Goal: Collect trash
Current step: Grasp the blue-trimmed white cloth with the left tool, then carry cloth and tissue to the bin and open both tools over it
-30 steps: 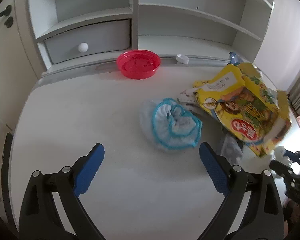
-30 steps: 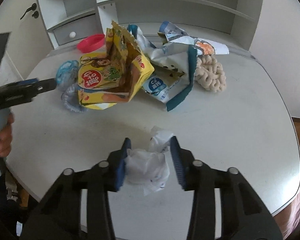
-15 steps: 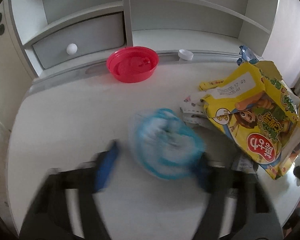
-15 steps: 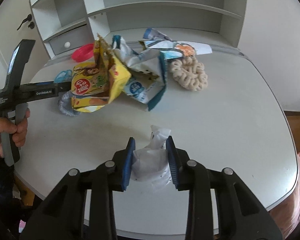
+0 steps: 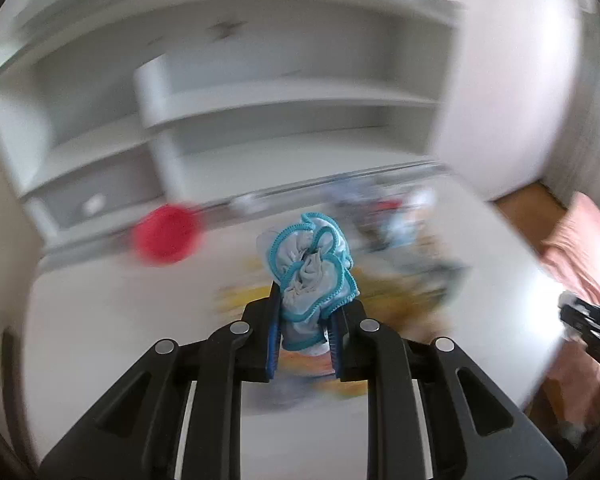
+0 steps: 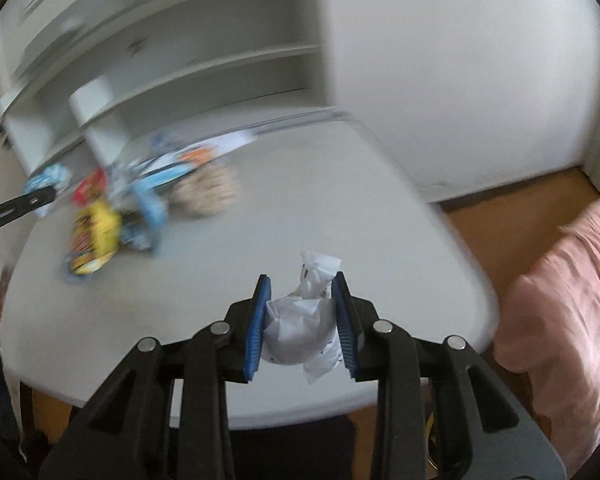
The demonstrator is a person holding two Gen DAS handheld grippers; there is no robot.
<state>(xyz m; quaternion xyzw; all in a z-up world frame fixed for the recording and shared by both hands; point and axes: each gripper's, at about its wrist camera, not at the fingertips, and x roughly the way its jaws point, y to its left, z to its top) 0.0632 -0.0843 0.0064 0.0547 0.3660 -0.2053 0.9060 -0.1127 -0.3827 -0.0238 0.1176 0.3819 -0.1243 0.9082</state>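
Left tongs (image 5: 303, 330) clamped on a blue-trimmed shower cap (image 5: 312, 272); right tongs (image 6: 300, 322) clamped on a crumpled white tissue (image 6: 302, 324) above the bench (image 6: 300, 184).

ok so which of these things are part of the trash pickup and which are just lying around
Part of the job:
- blue-trimmed cover, held in the left hand-held gripper
- crumpled white paper, held in the right hand-held gripper
- yellow snack bag

Lying about:
- red bowl
- beige knitted piece
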